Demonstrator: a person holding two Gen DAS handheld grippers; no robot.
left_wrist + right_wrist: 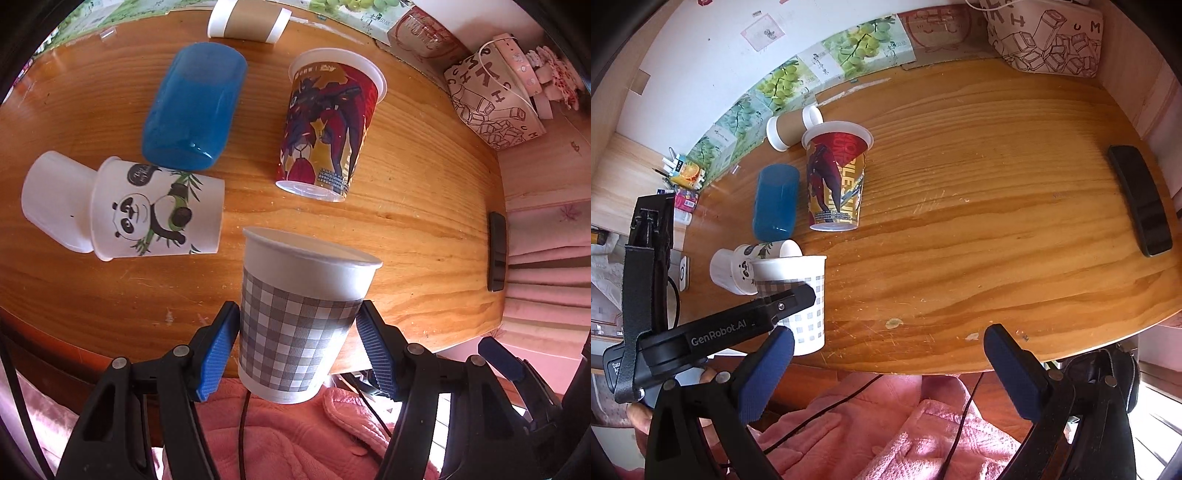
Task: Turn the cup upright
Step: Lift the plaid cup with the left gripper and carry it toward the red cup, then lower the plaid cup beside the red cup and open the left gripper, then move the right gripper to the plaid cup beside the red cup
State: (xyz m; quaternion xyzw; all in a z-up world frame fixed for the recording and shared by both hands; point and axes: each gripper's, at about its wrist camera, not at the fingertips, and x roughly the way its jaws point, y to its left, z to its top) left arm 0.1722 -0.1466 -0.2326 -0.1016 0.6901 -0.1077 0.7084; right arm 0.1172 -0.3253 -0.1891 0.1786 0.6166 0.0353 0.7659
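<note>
My left gripper (297, 347) is shut on a grey-checked paper cup (299, 317), held upright with its rim up at the table's near edge. The same cup (803, 295) shows in the right wrist view with the left gripper's finger across it. My right gripper (886, 369) is open and empty over the table's front edge, to the right of the cup.
On the wooden table (424, 206) stand a red robot-print cup (328, 125), a panda cup (155, 210) lying against a white cup (55, 203), a blue cup (195, 107) on its side and a brown-sleeved cup (247, 20). A black phone (1141, 199) lies at right.
</note>
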